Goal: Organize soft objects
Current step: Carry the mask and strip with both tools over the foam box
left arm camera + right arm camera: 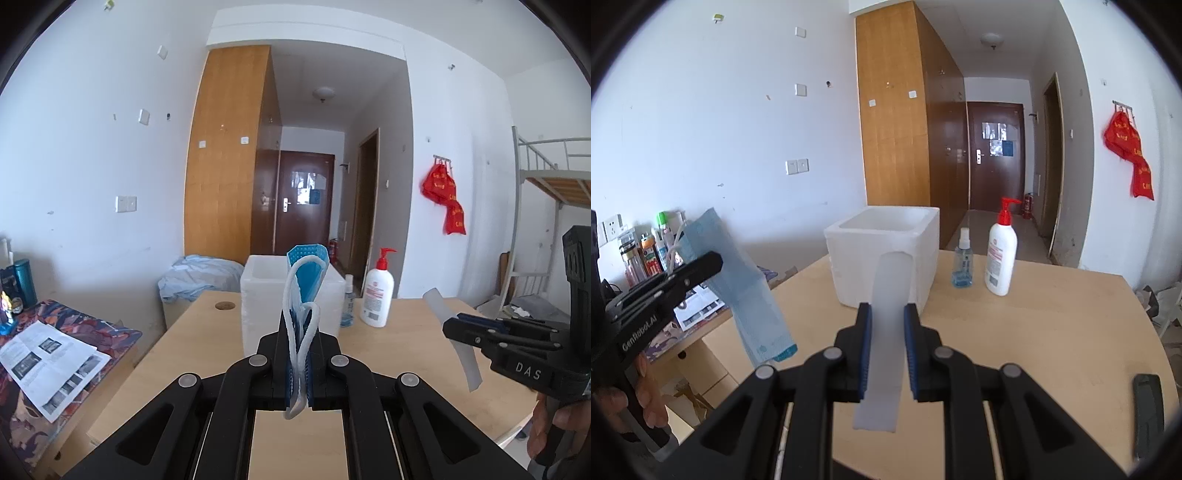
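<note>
Your left gripper (298, 354) has its jaws clamped on the folded blue face mask (306, 280), long axis upright above the desk (406, 332), while your right gripper (886, 350) pinches a translucent white strip (886, 314) pointing toward the foam box (886, 254).

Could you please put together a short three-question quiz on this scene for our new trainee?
1. True or false: the left tool holds a blue face mask.
2. What does the right tool grip? A) spray bottle B) translucent white strip C) leaflet
3. Which stands nearer the white foam box: the small spray bottle or the lotion pump bottle?

Key: 1 true; 2 B, the translucent white strip; 3 the spray bottle.
</note>
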A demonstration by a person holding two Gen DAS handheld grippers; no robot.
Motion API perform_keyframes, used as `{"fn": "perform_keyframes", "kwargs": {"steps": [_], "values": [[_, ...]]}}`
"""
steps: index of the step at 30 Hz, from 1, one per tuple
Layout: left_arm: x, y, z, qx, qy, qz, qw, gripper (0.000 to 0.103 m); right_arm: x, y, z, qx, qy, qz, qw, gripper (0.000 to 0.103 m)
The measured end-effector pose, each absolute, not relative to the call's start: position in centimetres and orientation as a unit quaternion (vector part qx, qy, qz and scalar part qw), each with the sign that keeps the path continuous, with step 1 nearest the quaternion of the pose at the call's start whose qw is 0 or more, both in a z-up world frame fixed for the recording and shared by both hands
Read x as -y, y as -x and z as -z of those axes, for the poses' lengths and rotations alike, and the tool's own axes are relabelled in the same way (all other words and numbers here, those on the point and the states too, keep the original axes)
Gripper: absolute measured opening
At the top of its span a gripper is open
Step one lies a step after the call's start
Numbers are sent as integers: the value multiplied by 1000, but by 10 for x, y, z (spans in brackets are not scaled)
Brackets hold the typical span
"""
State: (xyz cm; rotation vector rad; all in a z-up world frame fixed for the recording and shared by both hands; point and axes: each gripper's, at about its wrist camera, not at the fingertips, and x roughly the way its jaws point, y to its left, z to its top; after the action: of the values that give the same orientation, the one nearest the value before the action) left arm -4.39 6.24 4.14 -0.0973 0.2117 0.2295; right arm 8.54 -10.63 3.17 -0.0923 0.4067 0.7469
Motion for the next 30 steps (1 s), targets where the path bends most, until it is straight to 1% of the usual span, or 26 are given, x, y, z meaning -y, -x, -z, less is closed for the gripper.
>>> {"fn": "perform_keyframes", "kwargs": {"steps": [30], "values": [[-110,-54,-63,-129,51,-135,981,5,45,-162,-60,-206,57,-396,893,20]]}}
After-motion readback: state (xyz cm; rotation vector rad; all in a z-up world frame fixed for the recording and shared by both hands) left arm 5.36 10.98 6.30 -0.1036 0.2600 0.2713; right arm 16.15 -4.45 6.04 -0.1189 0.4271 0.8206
